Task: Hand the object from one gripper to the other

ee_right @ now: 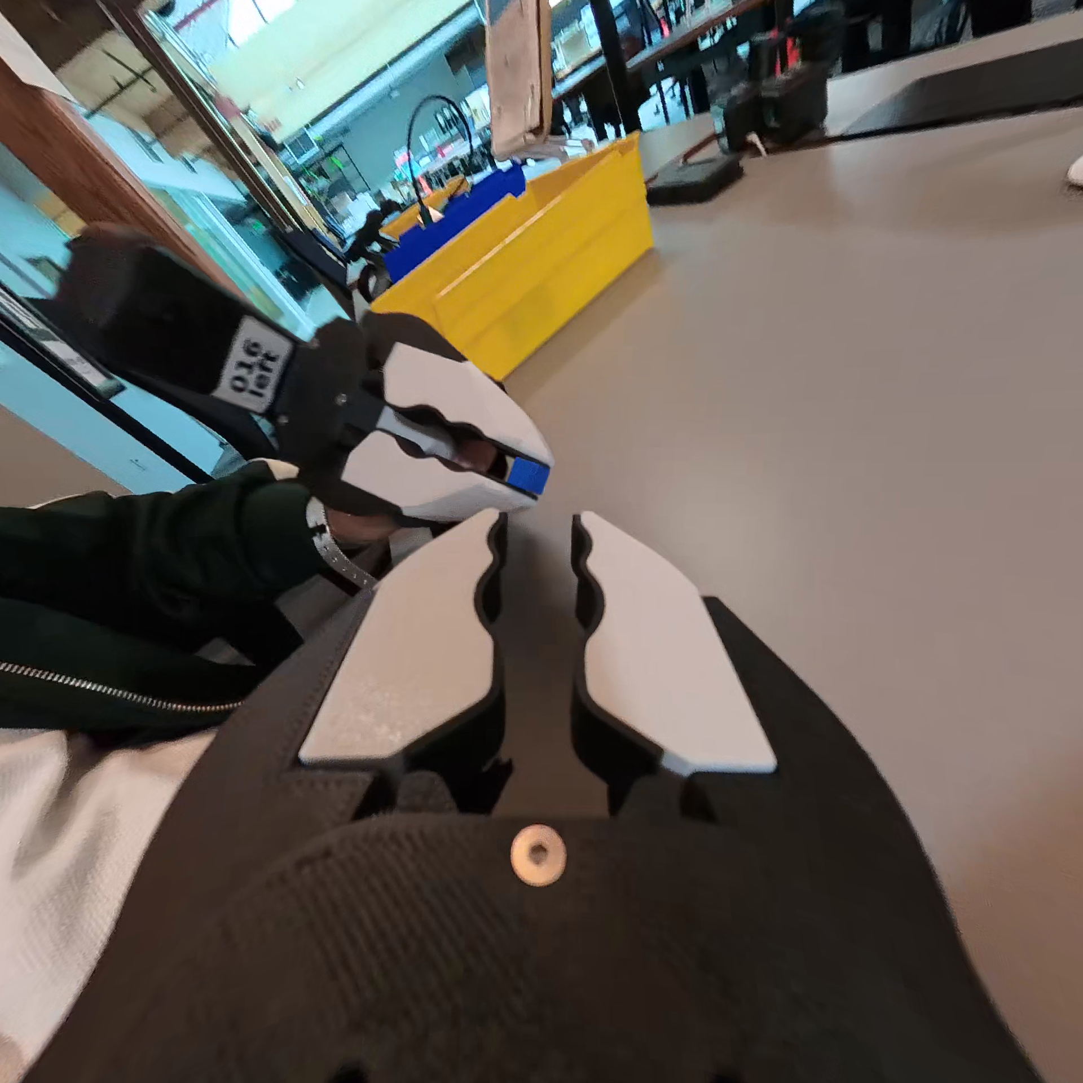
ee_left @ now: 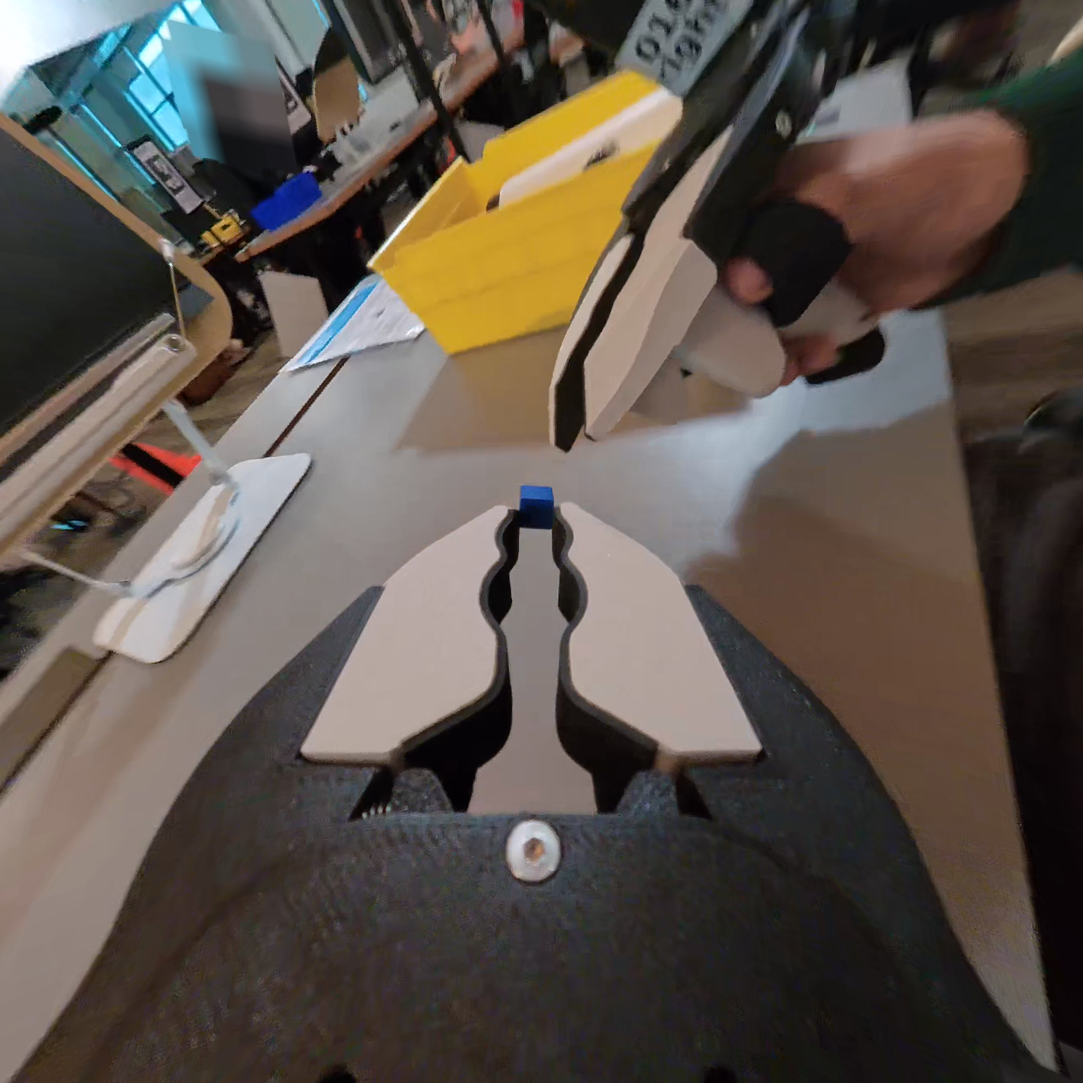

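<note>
A: Where is free room?
B: The grey table (ee_right: 850, 410) is bare in front of the right gripper (ee_right: 538, 518), between its parted fingers too.
A: What blocks?
B: The left gripper (ee_right: 536, 477), clamped on the blue cube (ee_right: 527, 474), just beside on the left. Farther, a yellow bin (ee_right: 545, 281); a white monitor foot (ee_left: 205, 551) at the table edge.

A yellow bin (ee_left: 504, 246) sits on the grey surface (ee_left: 820, 586) at twelve o'clock, a sheet of paper (ee_left: 363, 319) just beside it; a white stand base (ee_left: 205, 551) lies at nine o'clock.
</note>
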`<state>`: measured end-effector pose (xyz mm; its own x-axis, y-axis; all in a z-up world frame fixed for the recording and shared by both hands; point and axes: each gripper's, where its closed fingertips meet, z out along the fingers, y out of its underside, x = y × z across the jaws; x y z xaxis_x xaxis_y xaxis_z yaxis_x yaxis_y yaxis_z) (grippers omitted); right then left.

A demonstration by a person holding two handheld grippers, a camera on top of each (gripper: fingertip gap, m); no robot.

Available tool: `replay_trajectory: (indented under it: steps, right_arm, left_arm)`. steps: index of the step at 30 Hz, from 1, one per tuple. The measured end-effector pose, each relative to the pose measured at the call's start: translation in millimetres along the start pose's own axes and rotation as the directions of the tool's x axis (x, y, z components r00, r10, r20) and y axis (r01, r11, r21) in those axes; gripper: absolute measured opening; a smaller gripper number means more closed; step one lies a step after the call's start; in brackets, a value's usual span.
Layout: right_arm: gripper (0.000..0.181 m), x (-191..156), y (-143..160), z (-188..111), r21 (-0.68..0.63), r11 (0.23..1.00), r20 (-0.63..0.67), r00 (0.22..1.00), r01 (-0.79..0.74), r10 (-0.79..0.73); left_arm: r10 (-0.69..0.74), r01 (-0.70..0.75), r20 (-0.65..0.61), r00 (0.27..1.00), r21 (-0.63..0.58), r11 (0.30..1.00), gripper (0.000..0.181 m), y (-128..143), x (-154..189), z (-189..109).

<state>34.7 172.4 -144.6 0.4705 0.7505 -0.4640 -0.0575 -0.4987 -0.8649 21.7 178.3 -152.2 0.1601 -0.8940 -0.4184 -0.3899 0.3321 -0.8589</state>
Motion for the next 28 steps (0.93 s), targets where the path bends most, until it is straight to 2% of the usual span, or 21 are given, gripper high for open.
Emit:
replay_trajectory:
  steps: [1,4,7,12,28]
  right_arm:
    - [0.021,0.6,3.6,2.4,-0.017,1.0,-0.005,1.0,-0.012,0.012]
    - [0.022,1.7,11.1,7.2,-0.055,0.998,-0.015,0.999,-0.037,0.036]
    - [0.021,0.1,13.1,8.7,-0.068,0.997,-0.016,0.999,-0.029,0.028]
    - [0.017,0.9,18.7,10.0,-0.101,0.994,-0.022,0.999,-0.037,0.035]
    - [0.017,5.6,14.4,5.8,-0.065,0.993,0.005,0.995,-0.103,0.104]
  left_arm:
    - [0.054,-0.053,0.015,0.998,-0.038,0.998,0.011,2.4,1.0,1.0]
    - [0.172,-0.169,0.019,0.985,-0.112,0.979,0.011,5.8,10.4,5.9]
    - [0.209,-0.209,-0.009,0.978,-0.138,0.968,0.011,5.6,22.5,11.5]
    - [0.208,-0.208,-0.016,0.978,-0.144,0.968,0.011,5.7,25.7,12.7]
    - [0.186,-0.186,-0.005,0.982,-0.112,0.976,0.011,2.5,22.3,9.9]
